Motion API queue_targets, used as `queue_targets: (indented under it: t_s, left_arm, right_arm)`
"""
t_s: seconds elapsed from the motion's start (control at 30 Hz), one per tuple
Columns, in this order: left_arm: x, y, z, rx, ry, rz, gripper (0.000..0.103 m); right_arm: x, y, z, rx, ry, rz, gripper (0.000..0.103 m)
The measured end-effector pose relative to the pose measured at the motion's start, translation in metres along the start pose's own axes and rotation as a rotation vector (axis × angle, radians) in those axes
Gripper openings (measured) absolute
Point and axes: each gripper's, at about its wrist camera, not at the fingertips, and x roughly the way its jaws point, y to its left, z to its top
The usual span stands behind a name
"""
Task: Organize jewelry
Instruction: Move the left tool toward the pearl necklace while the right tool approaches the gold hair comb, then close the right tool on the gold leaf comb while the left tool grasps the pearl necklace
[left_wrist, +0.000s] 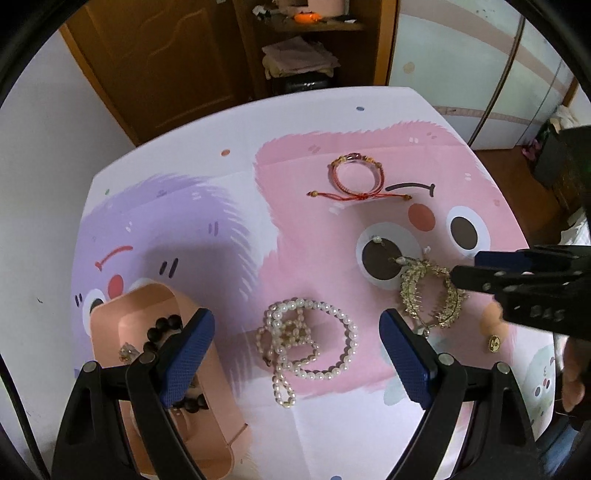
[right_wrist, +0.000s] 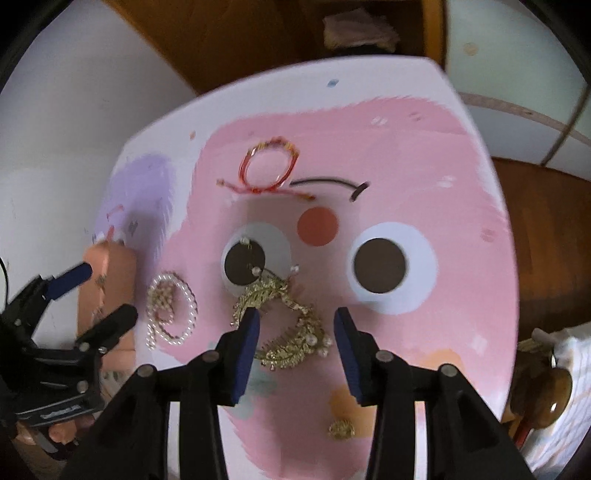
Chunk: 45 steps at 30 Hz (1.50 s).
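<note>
A pearl necklace (left_wrist: 306, 339) lies heaped on the table, between the fingers of my open left gripper (left_wrist: 299, 354). A peach tray (left_wrist: 110, 321) at the left holds a dark bead bracelet (left_wrist: 162, 328) and a small gold piece (left_wrist: 127, 352). A gold hair comb (right_wrist: 284, 325) lies between the fingers of my open right gripper (right_wrist: 295, 347); it also shows in the left wrist view (left_wrist: 428, 295), where the right gripper (left_wrist: 469, 269) reaches over it. A red cord bracelet (left_wrist: 356, 177) lies farther back. A small gold brooch (right_wrist: 341, 430) lies near the front edge.
The table wears a cloth (left_wrist: 295, 236) with pink and purple cartoon faces. A wooden cabinet (left_wrist: 177, 59) and shelves with folded cloth (left_wrist: 299, 59) stand behind the table. A wooden object (right_wrist: 543, 395) sits off the table's right side.
</note>
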Motion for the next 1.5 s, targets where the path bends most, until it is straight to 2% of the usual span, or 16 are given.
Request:
queue_targets:
  t_s: [0.17,0.43,0.47,0.6,0.63,0.77,0.87,1.0,1.1,1.27,1.4,1.5]
  left_arm:
    - [0.009,0.008,0.001,-0.022,0.017,-0.011,0.089]
    - [0.015,0.011,0.021,-0.008,0.007,-0.016,0.089]
    - [0.016,0.01,0.024,-0.005,0.007,-0.016,0.089]
    - [0.02,0.013,0.027,-0.007,0.032,-0.036,0.089]
    - [0.022,0.013,0.026,-0.007,0.042,-0.039,0.089]
    - [0.028,0.017,0.017,0.016,0.065,-0.034,0.089]
    - [0.036,0.017,0.013,0.06,0.097,-0.029,0.08]
    - [0.053,0.018,0.011,0.104,0.168,-0.053,0.056]
    - [0.062,0.015,0.009,0.157,0.19,-0.055,0.055]
    - [0.065,0.008,0.007,0.28,0.18,-0.008,0.055]
    - [0.069,0.013,0.01,0.265,0.19,-0.016,0.054]
    - [0.07,0.017,0.015,0.227,0.2,-0.051,0.045]
  right_arm:
    - [0.023,0.018,0.004,-0.1,0.046,-0.056,0.042]
    - [0.036,0.028,0.006,-0.191,0.023,-0.151,0.041]
    - [0.038,0.031,0.005,-0.201,0.021,-0.168,0.039]
    - [0.043,0.039,0.002,-0.243,-0.005,-0.238,0.012]
    - [0.043,0.039,0.002,-0.235,-0.009,-0.243,0.009]
    - [0.041,0.033,0.002,-0.184,-0.019,-0.232,0.009]
    - [0.039,0.029,0.0,-0.166,-0.022,-0.222,0.009]
    - [0.038,0.026,-0.001,-0.153,-0.019,-0.2,0.009]
    - [0.036,0.021,-0.002,-0.142,-0.02,-0.18,0.009]
    - [0.033,0.015,-0.004,-0.124,-0.027,-0.154,0.009]
    - [0.033,0.015,-0.005,-0.122,-0.036,-0.154,0.009]
    - [0.032,0.013,-0.006,-0.114,-0.039,-0.144,0.009]
